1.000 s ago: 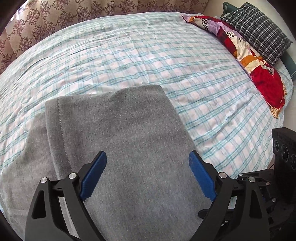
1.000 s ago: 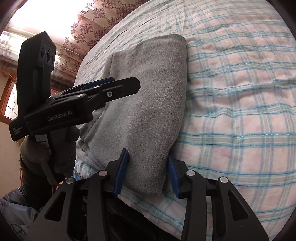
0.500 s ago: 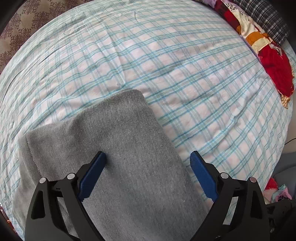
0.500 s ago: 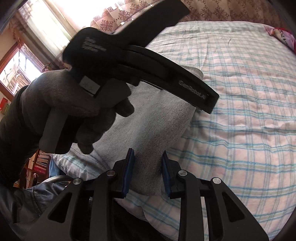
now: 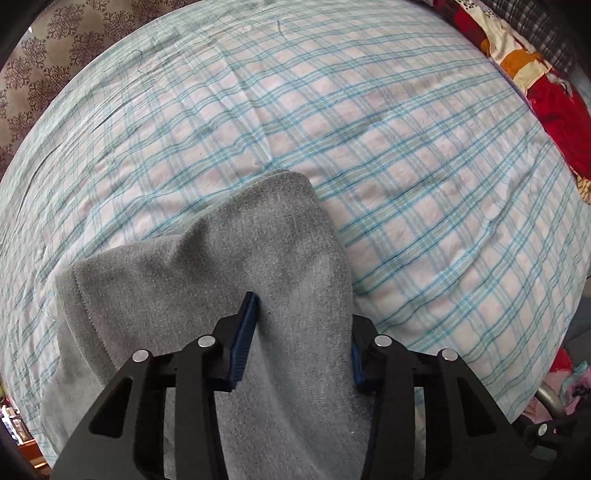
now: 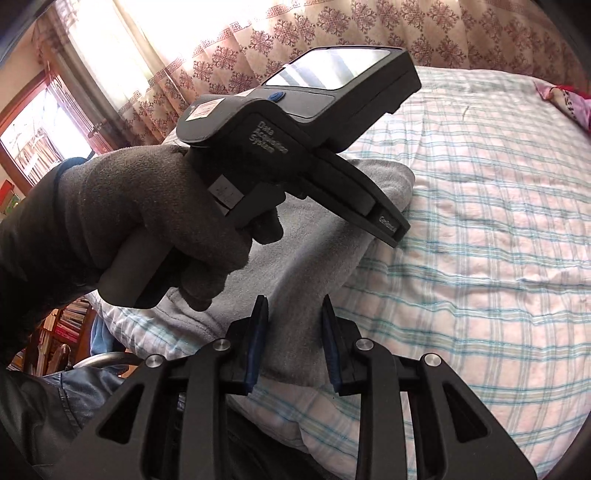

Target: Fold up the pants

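Observation:
The grey pants lie folded in a thick stack on the checked bedsheet near the bed's front edge. My left gripper is shut on the right side of the stack, its blue pads pressing the cloth. My right gripper is shut on the near end of the same pants. The gloved hand with the left gripper's body fills the left of the right wrist view and hides much of the pants.
A red patterned quilt and a dark checked pillow lie at the bed's far right. A patterned curtain hangs behind the bed. Books and clutter sit off the bed at left.
My left gripper has closed from wide open onto the right side of the pants stack. My right gripper has kept its hold while the left hand moved in over the pants.

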`<state>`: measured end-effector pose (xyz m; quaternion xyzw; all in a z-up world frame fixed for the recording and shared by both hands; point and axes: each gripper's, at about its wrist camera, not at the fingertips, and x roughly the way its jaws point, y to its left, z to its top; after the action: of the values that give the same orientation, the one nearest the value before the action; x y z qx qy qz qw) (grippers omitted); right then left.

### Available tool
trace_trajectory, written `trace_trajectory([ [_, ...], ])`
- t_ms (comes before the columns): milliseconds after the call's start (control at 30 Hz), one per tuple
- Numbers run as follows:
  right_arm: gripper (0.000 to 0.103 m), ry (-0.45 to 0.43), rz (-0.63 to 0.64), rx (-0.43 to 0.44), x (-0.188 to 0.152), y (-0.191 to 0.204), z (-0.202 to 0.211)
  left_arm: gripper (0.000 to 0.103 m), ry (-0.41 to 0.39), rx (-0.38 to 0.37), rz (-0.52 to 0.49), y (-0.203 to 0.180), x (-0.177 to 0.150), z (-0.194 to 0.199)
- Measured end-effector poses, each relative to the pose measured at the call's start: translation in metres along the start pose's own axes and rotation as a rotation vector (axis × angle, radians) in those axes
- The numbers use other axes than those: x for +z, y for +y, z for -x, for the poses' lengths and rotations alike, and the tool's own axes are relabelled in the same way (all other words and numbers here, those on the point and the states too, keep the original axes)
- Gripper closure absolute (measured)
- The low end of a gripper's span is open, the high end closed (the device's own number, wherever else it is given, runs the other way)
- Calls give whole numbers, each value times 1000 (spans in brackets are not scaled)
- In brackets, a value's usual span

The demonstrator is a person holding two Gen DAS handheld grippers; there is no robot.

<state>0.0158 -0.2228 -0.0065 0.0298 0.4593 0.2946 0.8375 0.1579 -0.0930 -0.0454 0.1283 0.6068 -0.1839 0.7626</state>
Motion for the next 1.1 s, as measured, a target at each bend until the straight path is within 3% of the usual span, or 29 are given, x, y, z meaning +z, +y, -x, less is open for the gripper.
trace_trajectory([
  [167, 75, -31, 51, 16, 7, 19, 7, 77, -83, -154, 135, 36, -18, 27],
  [267, 70, -51, 37, 57, 13, 21, 13, 79, -135, -247, 213, 57, -28, 43],
  [333, 59, -85, 24, 90, 16, 21, 22, 80, -164, -300, 259, 70, -33, 52],
  [467, 58, -123, -48, 153, 23, 11, 36, 81, -229, -393, 343, 100, -56, 69],
  [633, 58, -120, -124, 100, 29, 0, 30, 82, -318, -484, 434, 140, -89, 87],
  [733, 58, -78, -124, 62, 31, 2, 15, 83, -361, -525, 480, 167, -111, 97],
  [867, 58, 30, -103, 93, 24, 18, -19, 84, -410, -537, 534, 200, -136, 107],
  [1100, 58, 130, 113, 157, 30, 97, -63, 85, -479, -521, 596, 251, -173, 123],
])
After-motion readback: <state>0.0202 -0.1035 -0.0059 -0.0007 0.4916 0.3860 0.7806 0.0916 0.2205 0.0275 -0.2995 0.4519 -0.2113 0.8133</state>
